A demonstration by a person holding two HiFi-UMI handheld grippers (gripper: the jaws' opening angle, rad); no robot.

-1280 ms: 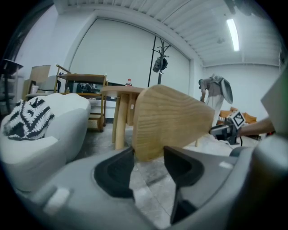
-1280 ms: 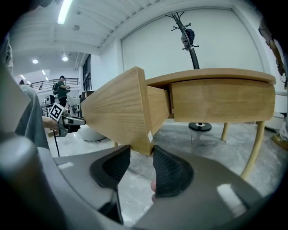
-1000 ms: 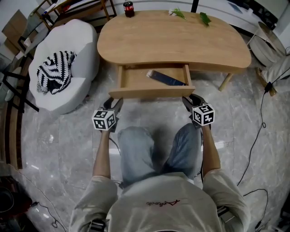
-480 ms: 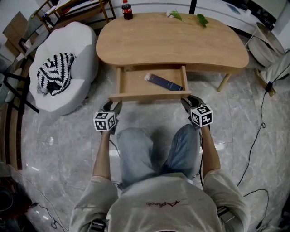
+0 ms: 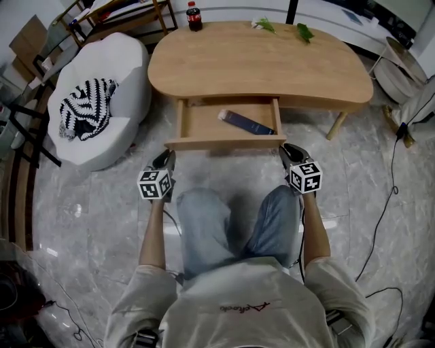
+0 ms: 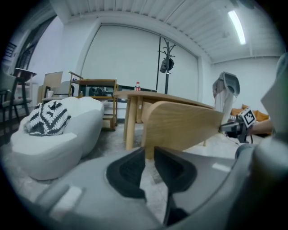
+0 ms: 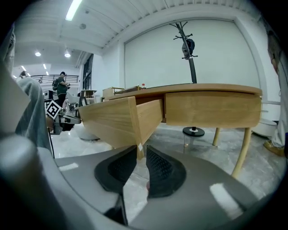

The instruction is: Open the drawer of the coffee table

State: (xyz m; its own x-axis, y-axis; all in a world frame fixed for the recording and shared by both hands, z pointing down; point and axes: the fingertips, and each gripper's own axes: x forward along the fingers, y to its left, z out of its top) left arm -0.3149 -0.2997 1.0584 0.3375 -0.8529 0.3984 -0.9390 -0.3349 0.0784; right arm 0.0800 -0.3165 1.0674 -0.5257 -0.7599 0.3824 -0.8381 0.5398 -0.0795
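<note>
The wooden coffee table (image 5: pixel 258 64) has its drawer (image 5: pixel 204 128) pulled out toward me, with a dark blue flat book (image 5: pixel 246 122) lying inside. My left gripper (image 5: pixel 165 160) sits just short of the drawer front's left end (image 6: pixel 184 123). My right gripper (image 5: pixel 289 151) sits just short of its right end (image 7: pixel 114 119). Both have just been closing. In the left gripper view the left gripper (image 6: pixel 149 155) shows a slim gap with only floor in it. The right gripper (image 7: pixel 141 150) looks the same, with nothing between its jaws.
A white beanbag seat (image 5: pixel 102 95) with a striped cloth stands left of the table. A cola bottle (image 5: pixel 194 15) and green leaves (image 5: pixel 304 30) sit on the tabletop's far edge. A cable (image 5: pixel 391 177) runs over the marble floor at right. My knees (image 5: pixel 231 224) are below the drawer.
Both grippers have drawn back a little from the drawer front, and their jaws have narrowed. The drawer stays pulled out.
</note>
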